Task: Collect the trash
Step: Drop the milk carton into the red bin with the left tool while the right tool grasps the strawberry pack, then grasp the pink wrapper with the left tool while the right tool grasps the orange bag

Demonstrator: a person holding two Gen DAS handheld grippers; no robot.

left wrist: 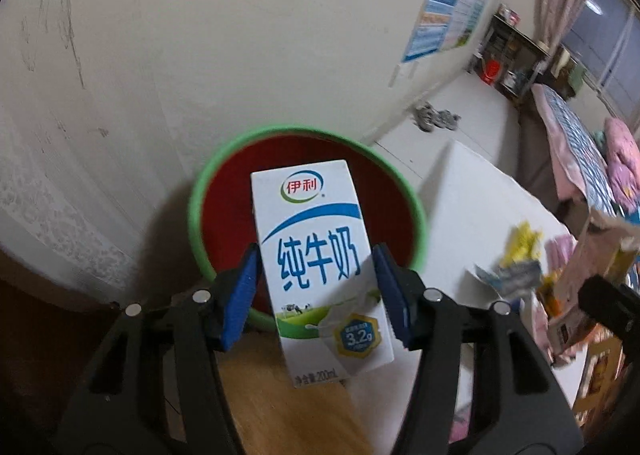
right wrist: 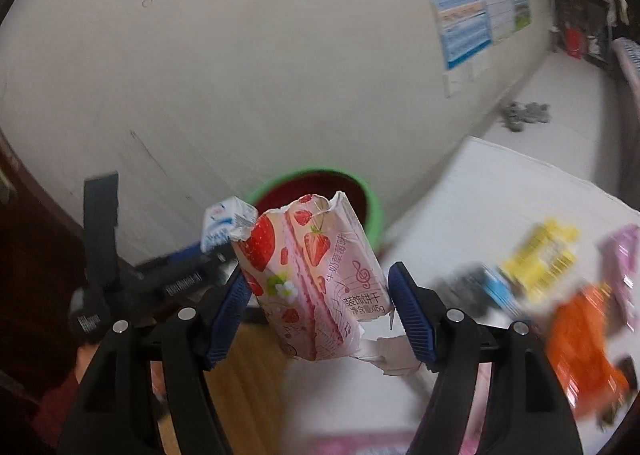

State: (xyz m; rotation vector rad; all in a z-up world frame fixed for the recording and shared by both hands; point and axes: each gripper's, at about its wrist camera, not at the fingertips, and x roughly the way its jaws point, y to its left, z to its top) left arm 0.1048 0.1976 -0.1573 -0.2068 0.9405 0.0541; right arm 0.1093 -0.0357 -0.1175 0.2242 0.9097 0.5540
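Note:
My left gripper [left wrist: 316,287] is shut on a white and blue milk carton [left wrist: 320,267] and holds it upright just in front of a round bin [left wrist: 200,191] with a green rim and red inside. My right gripper [right wrist: 318,305] is shut on a torn pink strawberry biscuit box [right wrist: 316,279] and holds it in the air to the right of the left gripper. In the right wrist view the bin [right wrist: 372,211] lies behind the box, and the milk carton [right wrist: 226,223] and the left gripper's body show at the left.
Several wrappers lie on the white table: a yellow one [right wrist: 540,255], an orange one [right wrist: 580,343], a blue one [right wrist: 496,291] and a pink one [right wrist: 624,259]. A cream wall is close behind the bin. A wooden surface [left wrist: 280,407] lies under the grippers.

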